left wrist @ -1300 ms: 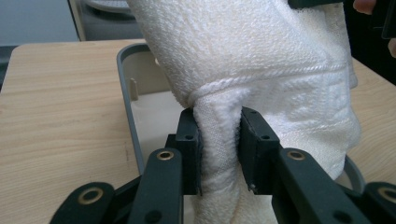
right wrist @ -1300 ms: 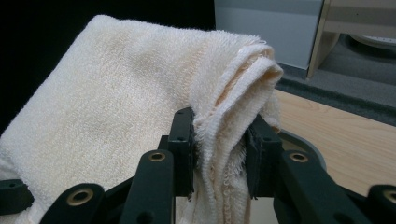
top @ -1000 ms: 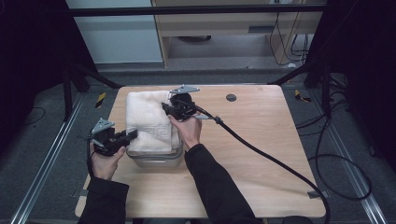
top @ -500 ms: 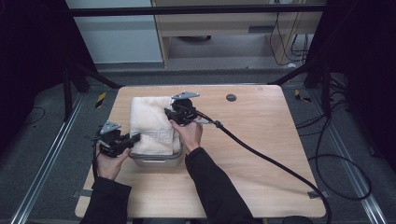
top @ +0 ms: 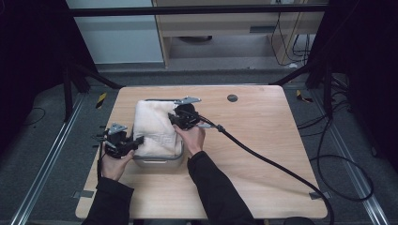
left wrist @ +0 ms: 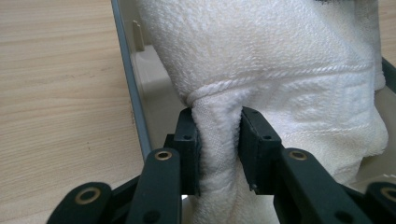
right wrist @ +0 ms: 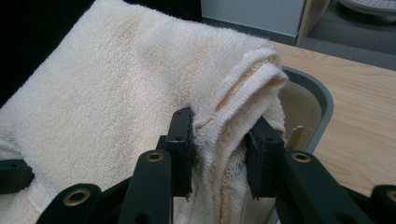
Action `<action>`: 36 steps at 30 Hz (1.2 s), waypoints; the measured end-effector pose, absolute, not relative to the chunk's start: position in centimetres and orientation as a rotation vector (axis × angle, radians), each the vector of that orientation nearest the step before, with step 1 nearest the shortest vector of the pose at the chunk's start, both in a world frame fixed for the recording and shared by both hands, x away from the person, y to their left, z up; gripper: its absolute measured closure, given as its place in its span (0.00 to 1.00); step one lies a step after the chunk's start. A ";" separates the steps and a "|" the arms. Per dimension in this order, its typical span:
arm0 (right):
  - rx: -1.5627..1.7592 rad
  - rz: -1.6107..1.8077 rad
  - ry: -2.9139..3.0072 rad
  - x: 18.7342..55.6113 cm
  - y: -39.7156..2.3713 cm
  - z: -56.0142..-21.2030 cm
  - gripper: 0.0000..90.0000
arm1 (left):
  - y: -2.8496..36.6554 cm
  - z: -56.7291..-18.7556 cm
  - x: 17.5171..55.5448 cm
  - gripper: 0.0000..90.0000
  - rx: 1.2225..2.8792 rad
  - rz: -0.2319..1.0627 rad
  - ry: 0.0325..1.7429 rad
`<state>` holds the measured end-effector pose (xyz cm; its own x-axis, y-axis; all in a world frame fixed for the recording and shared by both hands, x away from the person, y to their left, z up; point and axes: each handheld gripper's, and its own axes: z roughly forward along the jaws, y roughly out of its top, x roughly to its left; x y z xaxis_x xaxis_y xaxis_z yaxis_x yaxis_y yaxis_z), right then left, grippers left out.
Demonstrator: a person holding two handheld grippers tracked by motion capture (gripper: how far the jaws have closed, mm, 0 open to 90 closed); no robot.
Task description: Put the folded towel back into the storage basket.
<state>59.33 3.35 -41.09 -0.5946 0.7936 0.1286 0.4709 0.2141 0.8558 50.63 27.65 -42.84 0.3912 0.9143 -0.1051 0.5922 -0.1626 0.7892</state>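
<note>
A folded cream towel (top: 152, 127) lies over a grey rectangular tub (top: 159, 161) on the wooden table (top: 263, 154). My left gripper (top: 135, 141) is at the towel's near left corner, shut on a hemmed fold of the towel (left wrist: 218, 140). My right gripper (top: 172, 118) is at the towel's right side, shut on several bunched layers of the towel (right wrist: 224, 135). The tub's rim (right wrist: 322, 105) curves just past the right jaws, and its left wall (left wrist: 133, 93) runs beside the left jaws. The towel hides most of the tub's inside.
A thick black cable (top: 267, 161) trails from the right gripper across the table to its right front corner. A small dark round hole (top: 232, 98) sits near the table's far edge. Dark frame posts and floor cables surround the table.
Both grippers have shifted toward the person with the towel held. The towel now covers more of the tub's near part and less of its far end.
</note>
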 end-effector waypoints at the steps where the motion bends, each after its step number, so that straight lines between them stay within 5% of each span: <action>1: 1.179 1.328 2.157 59.3 3.4 -41.2 0.74 | 27.6 -42.9 50.7 0.77 1.863 0.516 1.303; 36: 1.058 1.206 2.198 59.8 3.3 -42.1 0.58 | 27.0 -42.2 50.5 0.52 1.845 0.609 1.280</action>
<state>59.81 3.29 -42.10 -0.6237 0.7816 -0.0003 0.4197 0.3353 0.8435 50.51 26.97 -42.22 0.3742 0.9260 -0.0507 0.5453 -0.1755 0.8196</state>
